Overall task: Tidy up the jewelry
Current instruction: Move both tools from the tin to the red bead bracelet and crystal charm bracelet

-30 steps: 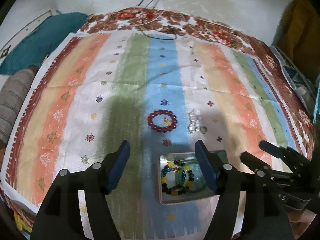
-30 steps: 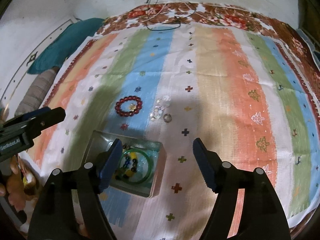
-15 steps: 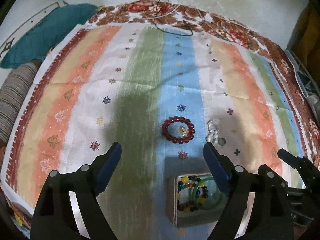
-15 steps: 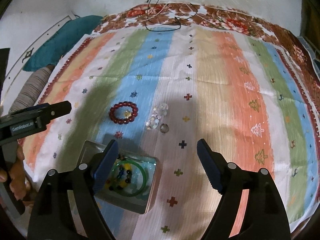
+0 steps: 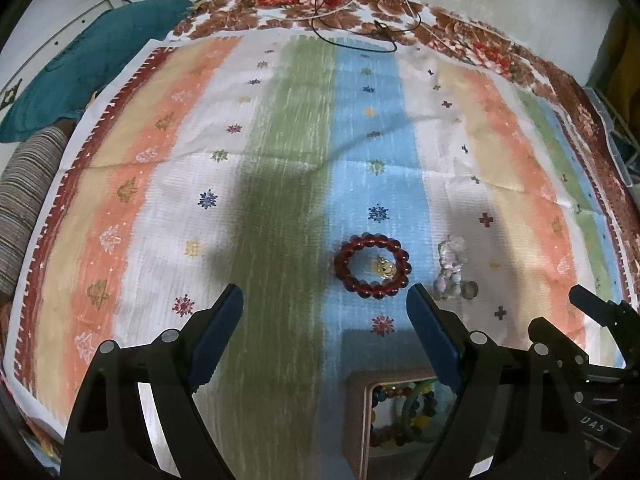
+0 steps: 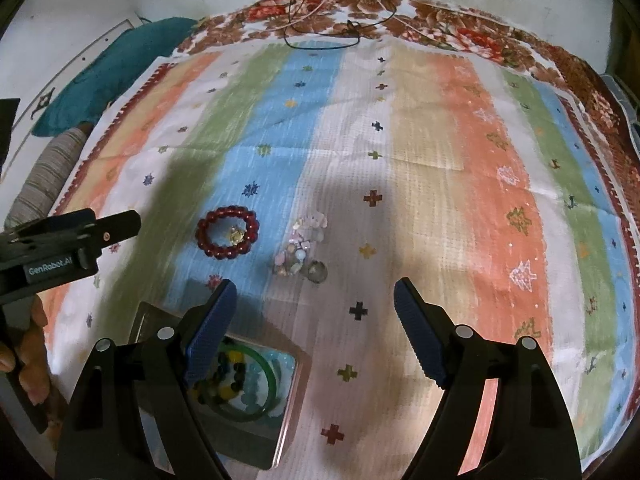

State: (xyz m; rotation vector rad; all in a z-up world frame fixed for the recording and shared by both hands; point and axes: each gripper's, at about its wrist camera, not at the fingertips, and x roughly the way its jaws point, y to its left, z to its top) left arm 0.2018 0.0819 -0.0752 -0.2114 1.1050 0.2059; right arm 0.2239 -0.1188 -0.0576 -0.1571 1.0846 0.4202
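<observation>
A red bead bracelet lies on the striped cloth with a small gold charm inside it. A pale crystal bracelet lies just to its right. A shallow square box near the front edge holds a green bangle and a multicoloured bead bracelet. My left gripper is open and empty, above the cloth left of the box. My right gripper is open and empty, above the box's right side.
The striped cloth covers a floral bedspread. A teal pillow and a striped cushion lie at the left. Black and white cords lie at the far edge by the wall.
Both grippers have drawn back and up, so the jewelry and the box sit lower in each view. Both stay open and empty. The jewelry has not moved.
</observation>
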